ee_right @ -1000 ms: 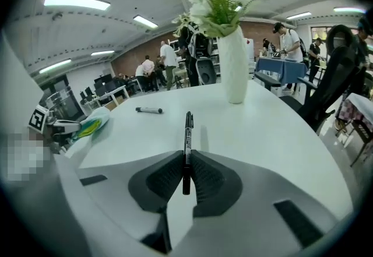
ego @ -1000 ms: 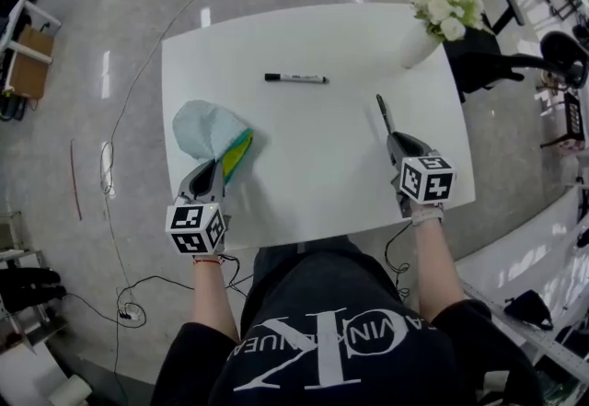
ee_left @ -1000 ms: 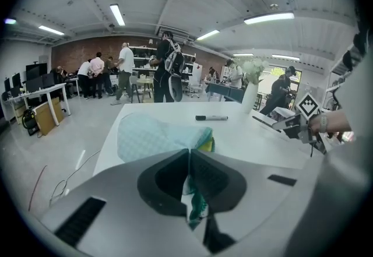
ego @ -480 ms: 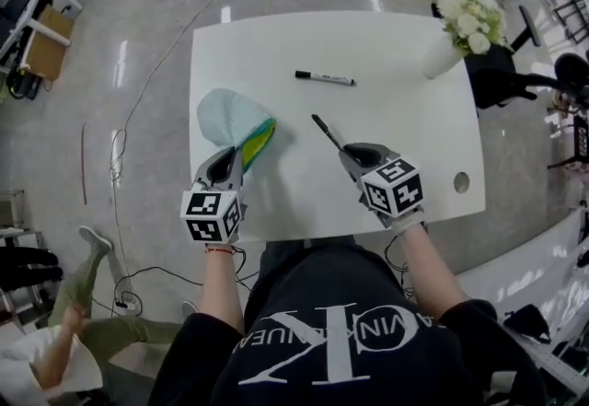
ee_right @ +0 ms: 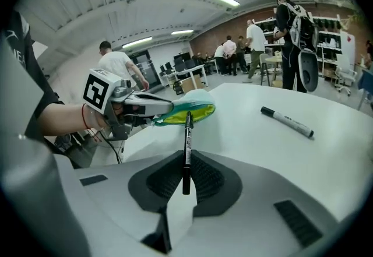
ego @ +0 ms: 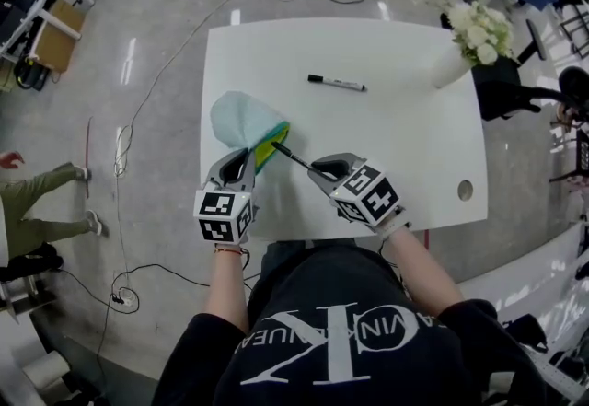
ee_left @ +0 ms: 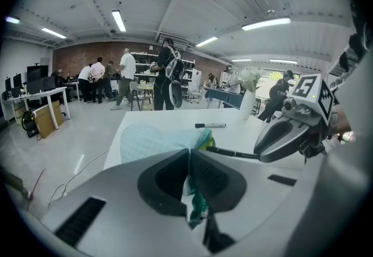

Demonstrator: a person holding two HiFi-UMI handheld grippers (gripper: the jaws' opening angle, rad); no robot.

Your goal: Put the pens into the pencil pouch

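A light blue pencil pouch (ego: 241, 118) with a yellow-green lining lies on the white table (ego: 405, 146), left of the middle. My left gripper (ego: 242, 163) is shut on the pouch's near edge (ee_left: 195, 145), holding its mouth up. My right gripper (ego: 317, 171) is shut on a thin black pen (ego: 291, 159). The pen (ee_right: 187, 139) points at the pouch's open mouth (ee_right: 189, 113), and its tip is just at the lining. A second pen (ego: 337, 83), white with a black cap, lies alone toward the table's far side (ee_right: 287, 121).
A white vase of white flowers (ego: 471, 38) stands at the table's far right corner. A round cable hole (ego: 465, 190) is near the right front edge. Cables run over the floor, and a person's legs (ego: 41, 202) are at the left.
My right gripper has swung left across the table with the black pen, turning until the pen points at the pouch mouth. The left gripper has kept its hold on the pouch.
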